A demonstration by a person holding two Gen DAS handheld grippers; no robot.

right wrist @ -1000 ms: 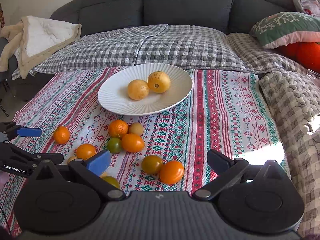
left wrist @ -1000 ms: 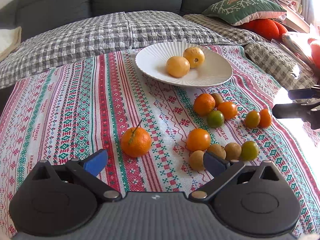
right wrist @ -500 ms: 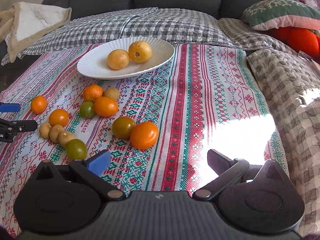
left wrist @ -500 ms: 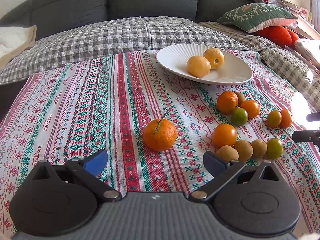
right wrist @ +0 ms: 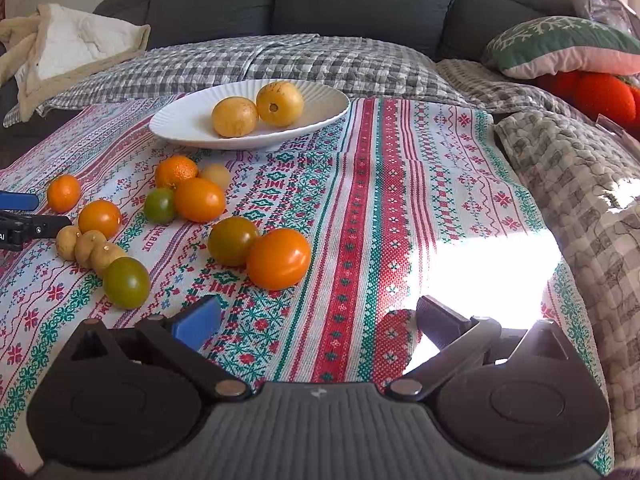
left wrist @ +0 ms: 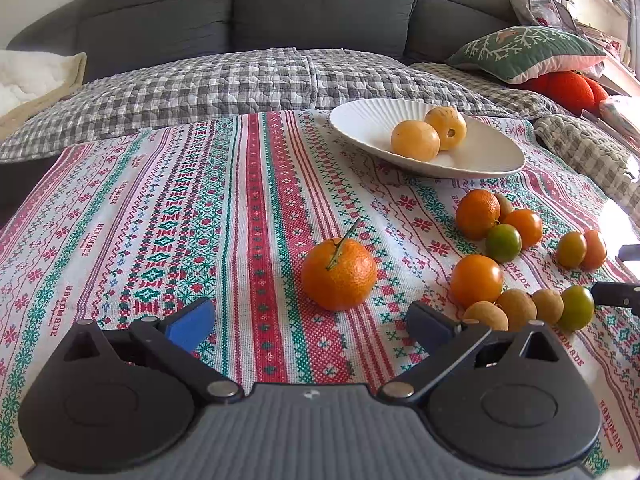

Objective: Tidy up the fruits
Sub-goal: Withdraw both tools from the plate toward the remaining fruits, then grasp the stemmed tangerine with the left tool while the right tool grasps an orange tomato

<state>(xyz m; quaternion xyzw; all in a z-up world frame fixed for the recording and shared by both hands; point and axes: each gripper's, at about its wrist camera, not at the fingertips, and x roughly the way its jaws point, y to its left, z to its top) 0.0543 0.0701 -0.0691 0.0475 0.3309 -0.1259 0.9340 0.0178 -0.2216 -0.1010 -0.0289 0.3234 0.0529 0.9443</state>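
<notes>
My left gripper (left wrist: pixel 310 320) gapes empty just before the stemmed orange (left wrist: pixel 339 273); my right gripper (right wrist: pixel 320 318) is spread empty too. Loose fruits lie near the white plate (left wrist: pixel 496 160), which holds two yellow fruits (left wrist: pixel 428 134).

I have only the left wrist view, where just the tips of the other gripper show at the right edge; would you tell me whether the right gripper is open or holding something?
Observer: The right gripper is open, with only the patterned cloth between its fingers.
Operator: Thank you. Which fruit lies nearest to it?
Observer: The orange tomato, touching an olive-green tomato, ahead on its blue-padded side.
Operator: And what lies to the right of that pair?
Observer: No fruit, just cloth with a bright sun patch.
</notes>
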